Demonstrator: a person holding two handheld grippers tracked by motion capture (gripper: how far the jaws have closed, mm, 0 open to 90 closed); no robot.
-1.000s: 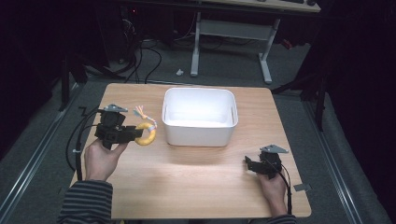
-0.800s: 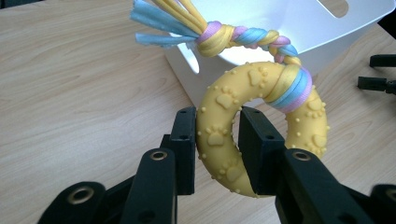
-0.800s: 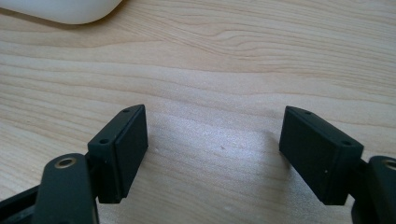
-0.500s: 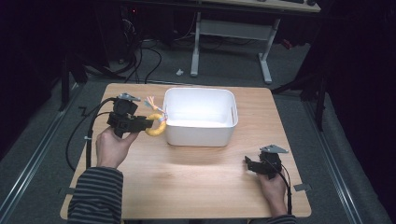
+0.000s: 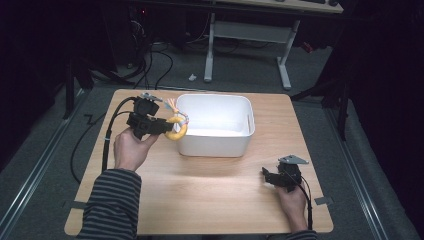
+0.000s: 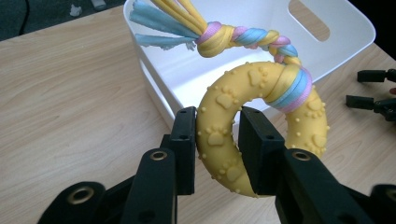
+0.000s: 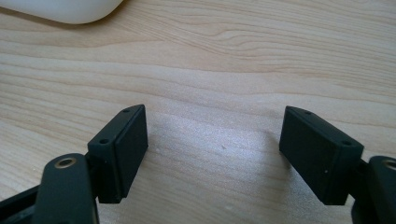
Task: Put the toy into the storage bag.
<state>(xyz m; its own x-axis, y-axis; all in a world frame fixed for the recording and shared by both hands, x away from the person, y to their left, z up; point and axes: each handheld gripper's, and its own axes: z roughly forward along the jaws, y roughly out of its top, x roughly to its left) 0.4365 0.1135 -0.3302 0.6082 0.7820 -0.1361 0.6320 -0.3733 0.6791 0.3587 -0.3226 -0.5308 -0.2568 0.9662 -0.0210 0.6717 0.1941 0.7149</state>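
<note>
A yellow ring toy (image 6: 261, 116) with paw prints and a braided pastel rope (image 6: 233, 35) hangs in the air beside the left wall of the white bin (image 5: 214, 125). My left gripper (image 6: 217, 135) is shut on the ring's lower arc. From above, the ring toy (image 5: 176, 131) touches or nearly touches the bin's left rim, with the left gripper (image 5: 164, 127) just to its left. My right gripper (image 7: 212, 154) stands open low over bare wood; in the high view the right gripper (image 5: 267, 176) rests near the front right of the table.
The wooden table (image 5: 200, 200) has free room in front of the bin and at its left. The bin's inside looks bare. Beyond the table's far edge are cables (image 5: 150, 65) and a desk frame (image 5: 245, 35) on the floor.
My left gripper has carried the ring toy up and to the right, from the table's left side to the bin's left wall. The right gripper has stayed put.
</note>
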